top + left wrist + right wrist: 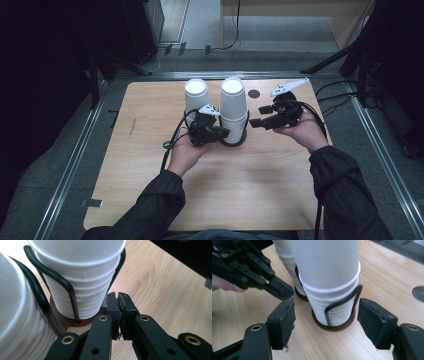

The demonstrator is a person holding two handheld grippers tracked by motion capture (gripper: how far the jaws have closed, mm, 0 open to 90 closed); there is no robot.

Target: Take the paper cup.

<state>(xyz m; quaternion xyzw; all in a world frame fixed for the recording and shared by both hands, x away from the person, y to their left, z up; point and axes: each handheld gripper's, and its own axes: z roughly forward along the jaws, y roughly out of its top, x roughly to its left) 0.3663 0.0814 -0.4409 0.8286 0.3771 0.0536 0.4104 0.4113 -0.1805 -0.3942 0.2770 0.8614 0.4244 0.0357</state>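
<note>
The left gripper (118, 300), at the lower centre of its own view, has its jaws pressed together with nothing between them, tips just beside the wire holder (60, 287) around the near cup stack (82, 277). The right gripper (327, 322) stands about half open, empty, its 2 pads either side of the taller cup stack (329, 277) but not touching it. In the high view, both stacks (233, 107) sit upper centre on the table (150, 200). The risk I judge: the closed left tips could snag the wire and drag the holder, or the right jaws could close on several nested cups instead of 1, tipping the stack.
</note>
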